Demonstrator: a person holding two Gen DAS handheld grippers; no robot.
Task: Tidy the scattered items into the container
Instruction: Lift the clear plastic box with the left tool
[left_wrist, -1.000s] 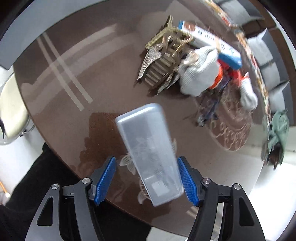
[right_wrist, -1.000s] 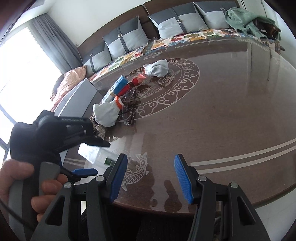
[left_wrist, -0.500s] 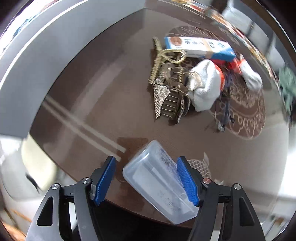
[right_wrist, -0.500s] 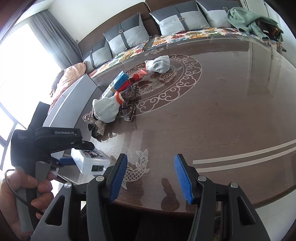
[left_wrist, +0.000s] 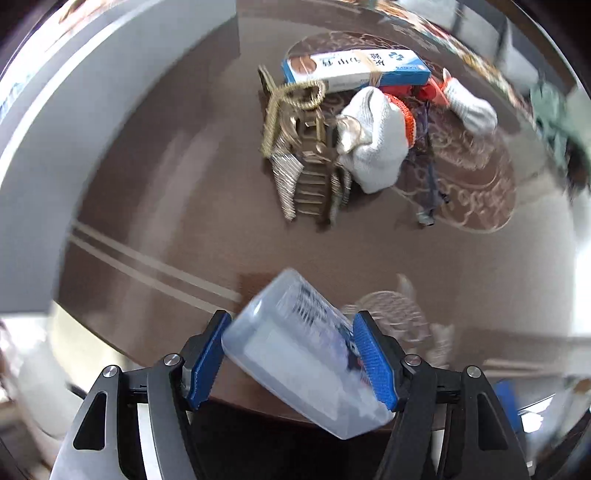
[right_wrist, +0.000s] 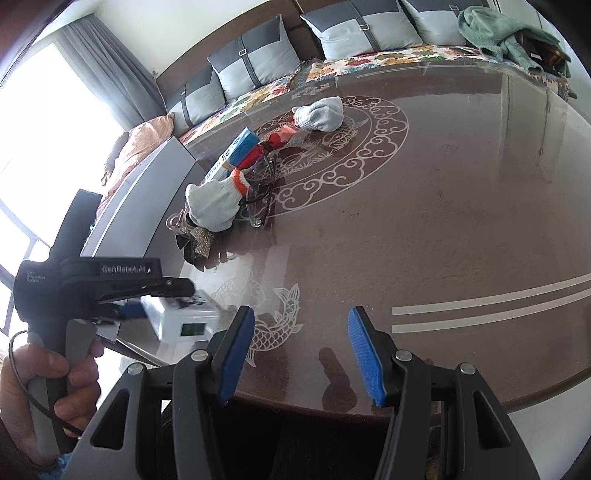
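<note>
My left gripper (left_wrist: 290, 354) is shut on a clear plastic container (left_wrist: 299, 350), held tilted at the table's near edge; it also shows in the right wrist view (right_wrist: 184, 319). The scattered items lie farther out: a blue and white box (left_wrist: 354, 70), a white glove with an orange cuff (left_wrist: 373, 140), a second glove (left_wrist: 469, 107), a gold beaded hair clip (left_wrist: 306, 170), glasses (right_wrist: 262, 199) and a red item (right_wrist: 275, 140). My right gripper (right_wrist: 301, 352) is open and empty above the near table edge, right of the container.
The brown glass-topped table (right_wrist: 443, 221) has a scroll medallion and fish motifs (right_wrist: 273, 325). A grey panel (left_wrist: 74, 147) runs along its left side. A sofa with grey cushions (right_wrist: 255, 66) and a green cloth (right_wrist: 506, 33) stand beyond the far edge.
My left gripper has swung the container round and pulled it back to the near table edge, tilting it further. The right gripper has stayed put.
</note>
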